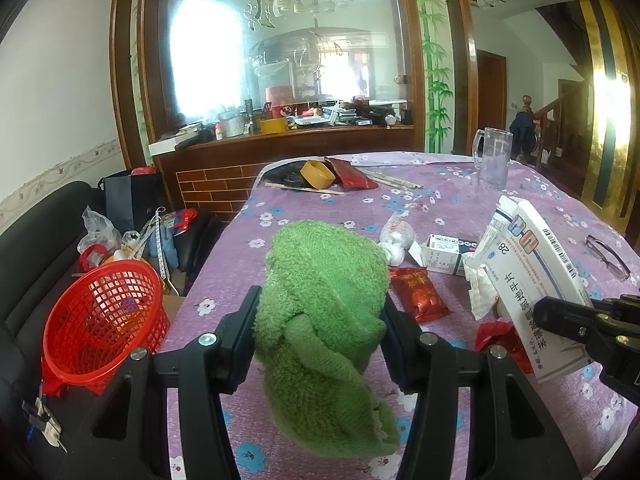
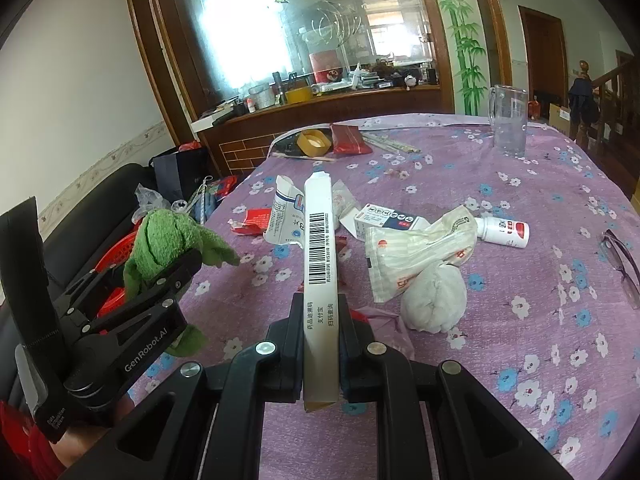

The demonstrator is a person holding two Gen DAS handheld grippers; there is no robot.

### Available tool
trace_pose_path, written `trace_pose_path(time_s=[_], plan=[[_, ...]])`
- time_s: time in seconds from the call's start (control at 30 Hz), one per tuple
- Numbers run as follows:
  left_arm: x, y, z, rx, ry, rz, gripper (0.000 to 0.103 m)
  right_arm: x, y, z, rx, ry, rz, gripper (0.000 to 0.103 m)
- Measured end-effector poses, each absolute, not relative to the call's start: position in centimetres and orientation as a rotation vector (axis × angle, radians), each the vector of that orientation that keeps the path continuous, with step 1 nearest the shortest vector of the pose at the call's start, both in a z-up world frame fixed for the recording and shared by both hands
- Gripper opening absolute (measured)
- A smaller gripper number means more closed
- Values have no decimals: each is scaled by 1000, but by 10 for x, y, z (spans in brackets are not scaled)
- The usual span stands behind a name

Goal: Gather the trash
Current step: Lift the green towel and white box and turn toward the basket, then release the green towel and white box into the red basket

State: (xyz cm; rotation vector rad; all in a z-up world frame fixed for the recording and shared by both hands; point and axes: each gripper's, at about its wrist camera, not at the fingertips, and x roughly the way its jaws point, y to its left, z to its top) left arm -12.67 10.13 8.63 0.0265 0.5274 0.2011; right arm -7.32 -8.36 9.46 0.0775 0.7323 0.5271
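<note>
My left gripper (image 1: 320, 308) is shut on a green towel (image 1: 324, 300), held above the purple flowered table (image 1: 224, 264); it also shows in the right wrist view (image 2: 172, 264) at the left. My right gripper (image 2: 320, 316) is shut on a flat white medicine box (image 2: 318, 248), held on edge above the table; the box also shows in the left wrist view (image 1: 536, 280). A red mesh basket (image 1: 100, 316) stands left of the table on a dark sofa. Loose trash lies on the table: red wrappers (image 1: 420, 294), a small carton (image 2: 390, 222), a white wrapper (image 2: 420, 252), a white wad (image 2: 434, 300).
A glass mug (image 2: 508, 120) stands at the far right. Glasses (image 2: 622, 264) lie at the right edge. A white bottle (image 2: 504, 232) lies beside the wrapper. A tape roll (image 2: 314, 142), a red pouch and chopsticks lie at the far end. Bags sit on the sofa.
</note>
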Motion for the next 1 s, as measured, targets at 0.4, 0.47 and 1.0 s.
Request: trace_pose_path(time_s=[0.4, 0.47, 1.0], plan=[[-131, 113, 87, 1, 524, 218, 53, -75, -70, 93, 49, 742, 541, 15], [-132, 114, 88, -3, 523, 222, 53, -74, -67, 92, 45, 745, 545, 15], [-153, 186, 113, -94, 466, 354, 53, -62, -16, 97, 14, 810, 650, 15]])
